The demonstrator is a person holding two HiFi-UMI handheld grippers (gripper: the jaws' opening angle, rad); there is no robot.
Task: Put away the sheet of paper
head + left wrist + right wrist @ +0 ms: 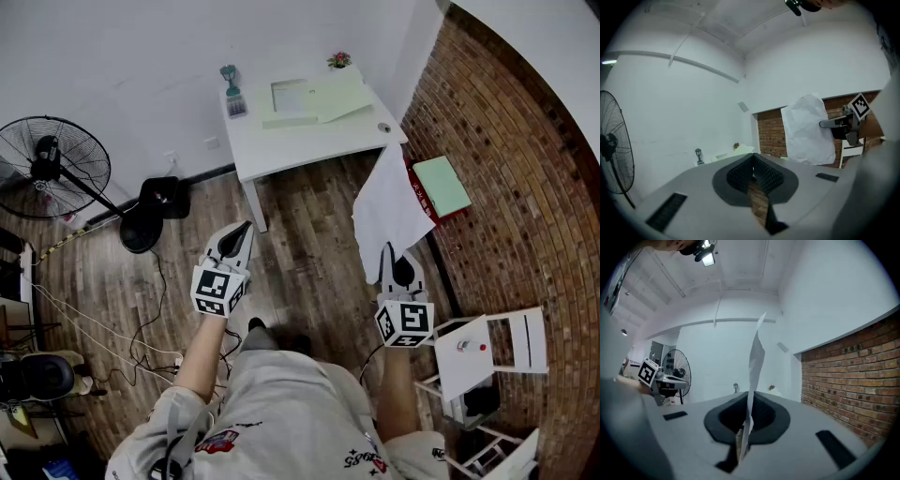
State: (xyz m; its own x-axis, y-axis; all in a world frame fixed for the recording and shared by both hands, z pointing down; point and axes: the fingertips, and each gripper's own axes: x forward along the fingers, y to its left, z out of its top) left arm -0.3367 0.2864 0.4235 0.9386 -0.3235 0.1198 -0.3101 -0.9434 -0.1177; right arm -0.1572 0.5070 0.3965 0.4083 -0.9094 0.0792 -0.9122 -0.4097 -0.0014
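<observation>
A white sheet of paper [389, 204] hangs upright in the air, pinched at its lower edge by my right gripper [387, 251], which is shut on it. In the right gripper view the sheet [756, 352] rises edge-on from between the pads of that gripper [749, 405]. My left gripper [245, 227] is held level to the left of it, apart from the paper, its jaws closed together with nothing between them [752, 161]. From the left gripper view the sheet [808, 129] and the right gripper [836, 123] show in front of the brick wall.
A white table [281, 148] stands ahead against the wall, with pale green sheets [319, 98], a small lamp [231, 80] and a flower pot [338, 60] on it. A green folder [441, 184] lies by the brick wall [506, 169]. A standing fan [52, 169] is at left, a white chair [487, 352] at right.
</observation>
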